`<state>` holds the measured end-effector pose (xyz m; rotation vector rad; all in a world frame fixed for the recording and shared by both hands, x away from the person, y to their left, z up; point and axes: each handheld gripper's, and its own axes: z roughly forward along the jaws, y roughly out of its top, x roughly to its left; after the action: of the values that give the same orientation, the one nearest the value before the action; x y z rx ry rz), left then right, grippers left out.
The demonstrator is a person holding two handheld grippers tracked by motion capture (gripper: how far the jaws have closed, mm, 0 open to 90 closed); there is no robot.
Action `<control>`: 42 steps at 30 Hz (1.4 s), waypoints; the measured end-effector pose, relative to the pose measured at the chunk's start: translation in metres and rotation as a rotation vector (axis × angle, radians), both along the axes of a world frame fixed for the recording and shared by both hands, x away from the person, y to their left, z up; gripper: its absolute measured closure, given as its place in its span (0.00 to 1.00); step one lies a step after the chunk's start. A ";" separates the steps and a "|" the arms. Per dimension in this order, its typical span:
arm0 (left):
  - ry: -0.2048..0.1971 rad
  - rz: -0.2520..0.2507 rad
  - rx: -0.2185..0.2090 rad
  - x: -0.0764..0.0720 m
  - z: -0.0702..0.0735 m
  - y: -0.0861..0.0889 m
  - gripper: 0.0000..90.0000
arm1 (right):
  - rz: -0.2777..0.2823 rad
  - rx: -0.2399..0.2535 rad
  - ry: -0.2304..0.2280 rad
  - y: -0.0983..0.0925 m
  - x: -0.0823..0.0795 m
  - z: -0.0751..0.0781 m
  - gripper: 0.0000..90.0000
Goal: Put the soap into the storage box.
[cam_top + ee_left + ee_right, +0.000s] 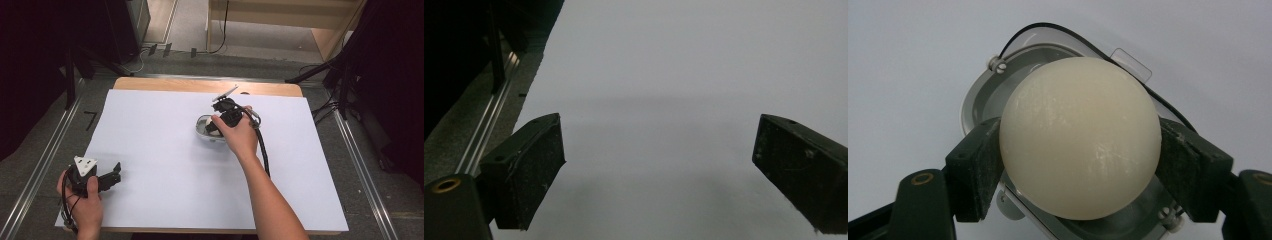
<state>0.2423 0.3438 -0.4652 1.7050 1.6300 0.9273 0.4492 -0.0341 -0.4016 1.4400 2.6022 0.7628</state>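
A cream-white ball (pixel 1078 137) sits between the two black pads (pixel 973 167) of my right gripper (pixel 1078 165), which is shut on it. Just under the ball lies a clear oval container (pixel 993 90) with a grey inner rim. From above, the right gripper (pixel 216 127) is held over that container (pixel 201 126) at the table's middle back, with the ball (pixel 214 128) partly hidden by the hand. My left gripper (pixel 116 176) rests at the front left, its jaws wide apart and nothing between them. Its pads (pixel 531 170) frame bare white surface.
A white sheet (pixel 165 165) covers the wooden table (pixel 200 86). A metal rail (pixel 489 125) and dark floor run along the table's left side. Stands and cables (pixel 330 90) crowd the floor at the back right.
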 end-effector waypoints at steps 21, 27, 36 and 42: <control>0.001 0.000 -0.003 0.000 0.000 0.000 0.08 | -0.016 0.034 -0.027 -0.012 -0.013 0.007 0.18; 0.000 0.000 -0.001 0.000 0.000 0.000 0.08 | -0.015 0.054 -0.046 -0.023 -0.023 0.010 0.18; -0.002 -0.002 0.003 0.000 0.000 -0.001 0.08 | -0.029 0.071 -0.068 -0.047 -0.041 0.010 0.15; 0.001 -0.003 0.006 0.000 0.000 -0.001 0.08 | -0.018 0.071 -0.083 -0.059 -0.051 0.009 0.14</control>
<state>0.2425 0.3429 -0.4655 1.7119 1.6258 0.9315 0.3983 -0.0927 -0.3927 1.4148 2.5217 0.9018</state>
